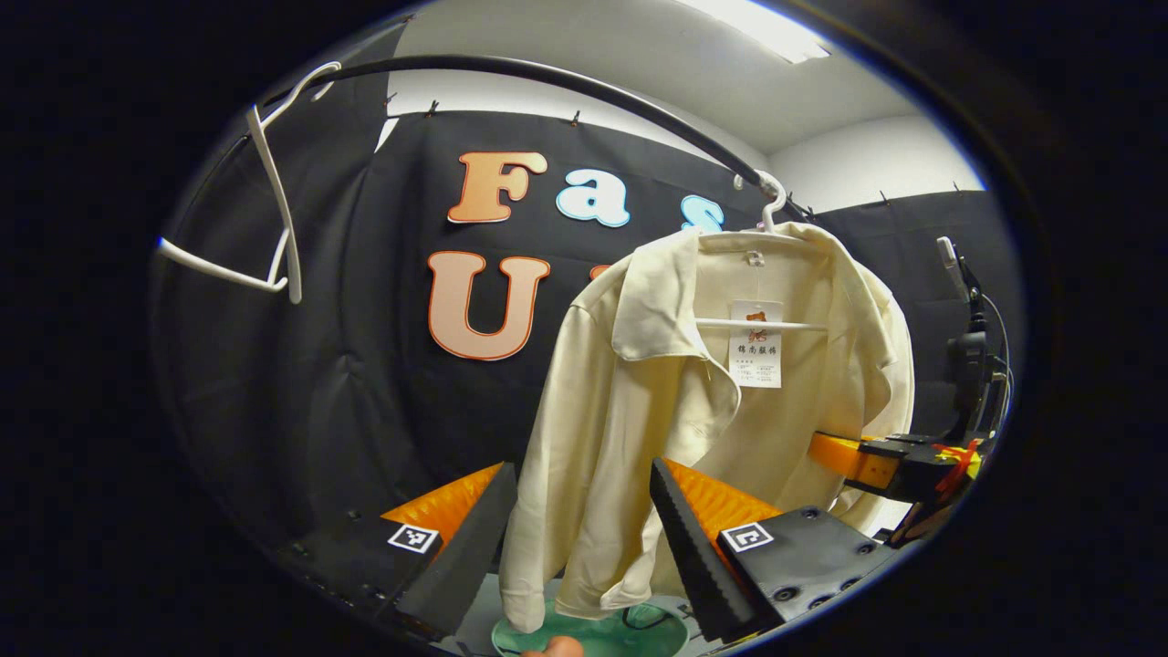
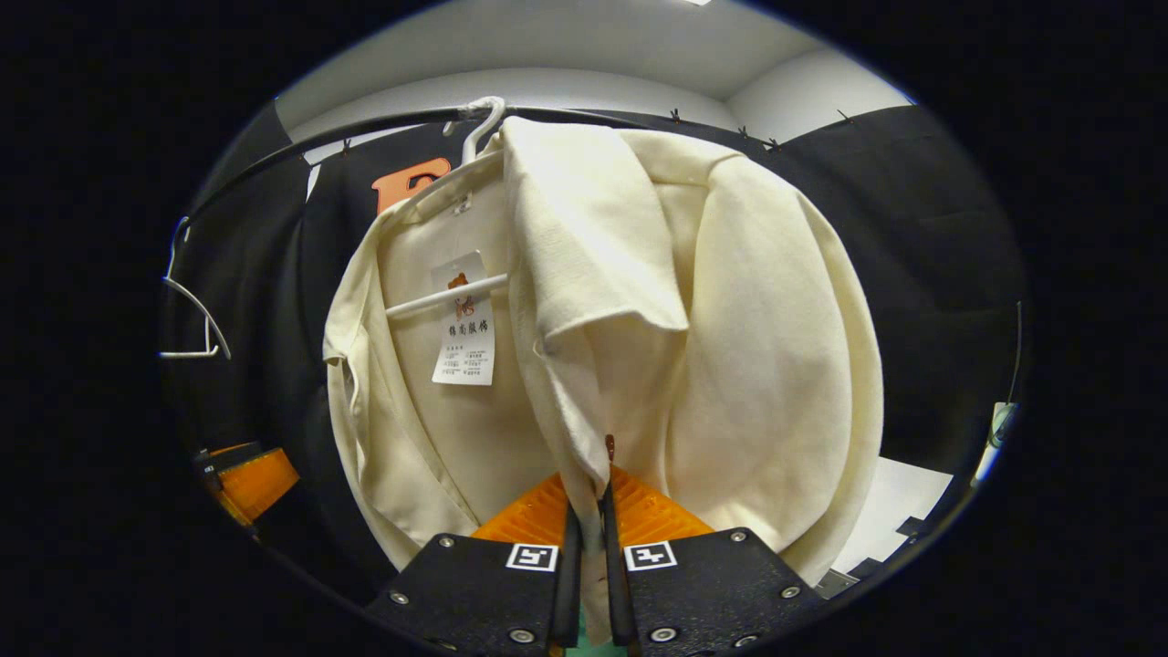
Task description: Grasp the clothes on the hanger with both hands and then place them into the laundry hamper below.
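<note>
A cream shirt (image 1: 712,383) hangs on a white hanger (image 1: 771,205) from the black rail (image 1: 547,82). The right claw (image 2: 589,538) is clamped on its front edge; the left claw (image 1: 584,538) gapes wide around the near sleeve, not gripping. The green hamper (image 1: 593,634) waits below.

One shirt (image 1: 693,411) hangs on one rail (image 1: 547,82). Two hangers: one (image 1: 771,205) carrying the shirt, one (image 1: 274,201) bare. One tag (image 1: 756,356) inside the shirt. One hamper (image 1: 593,634) below it. Two grippers: the left (image 1: 584,538) and the right (image 2: 589,566).
</note>
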Motion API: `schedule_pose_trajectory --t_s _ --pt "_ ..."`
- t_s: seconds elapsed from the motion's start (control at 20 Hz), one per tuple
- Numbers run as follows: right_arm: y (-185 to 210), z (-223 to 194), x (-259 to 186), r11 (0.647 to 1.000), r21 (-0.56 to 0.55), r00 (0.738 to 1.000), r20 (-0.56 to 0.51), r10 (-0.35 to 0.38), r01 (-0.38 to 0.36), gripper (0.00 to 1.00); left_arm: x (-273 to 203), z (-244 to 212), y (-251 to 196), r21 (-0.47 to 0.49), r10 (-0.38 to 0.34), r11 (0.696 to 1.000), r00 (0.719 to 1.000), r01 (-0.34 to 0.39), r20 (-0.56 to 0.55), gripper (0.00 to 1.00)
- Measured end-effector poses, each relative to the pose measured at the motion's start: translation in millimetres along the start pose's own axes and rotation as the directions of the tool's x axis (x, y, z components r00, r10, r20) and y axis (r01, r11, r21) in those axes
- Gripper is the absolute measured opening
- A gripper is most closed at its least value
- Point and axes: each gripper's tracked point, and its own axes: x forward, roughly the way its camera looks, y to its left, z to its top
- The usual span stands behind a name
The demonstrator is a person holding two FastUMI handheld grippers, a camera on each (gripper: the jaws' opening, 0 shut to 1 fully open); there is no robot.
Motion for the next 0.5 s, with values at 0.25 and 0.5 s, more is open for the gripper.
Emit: schedule_pose_trajectory --t_s 0.25,0.5 --pt "-3.3 27.5 -28.0 0.999 -0.039 0.998 0.057 -0.012 0.014 0.10 10.5 9.3 -15.3 0.007 -0.043 0.999 0.999 0.042 0.010 0.96" --pt "-6.2 39.0 -42.3 0.998 -0.059 0.998 0.065 -0.004 0.008 0.08 31.1 16.2 -52.7 -0.030 -0.151 0.988 0.989 0.151 0.010 0.97"
